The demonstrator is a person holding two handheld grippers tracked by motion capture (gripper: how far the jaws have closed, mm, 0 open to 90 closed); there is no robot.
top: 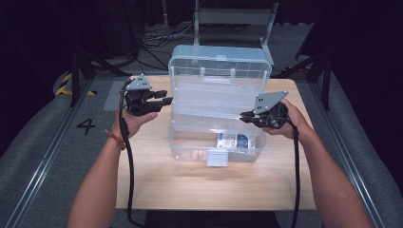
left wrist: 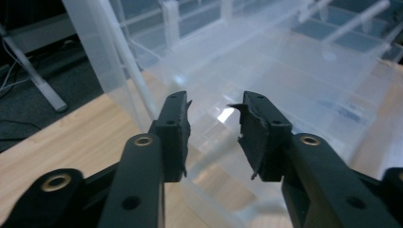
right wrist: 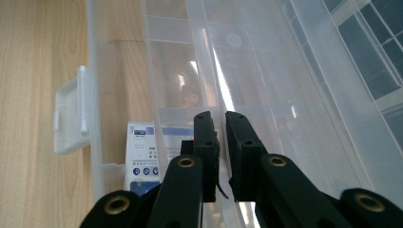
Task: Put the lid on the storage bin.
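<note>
R gripper clamping on edge of clear inner tray, holding it tilted inside open plastic box mid-table. L gripper hovering at box's left side, jaws apart, nothing btwn. Small packets lying in box bottom.

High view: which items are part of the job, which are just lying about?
In the job:
- clear plastic box, lid up
- inner tray, its edge pinched in the right claw
- left claw, open beside the box

Lying about:
- white-and-blue packets in the box bottom
- cables on the floor behind the table
</note>
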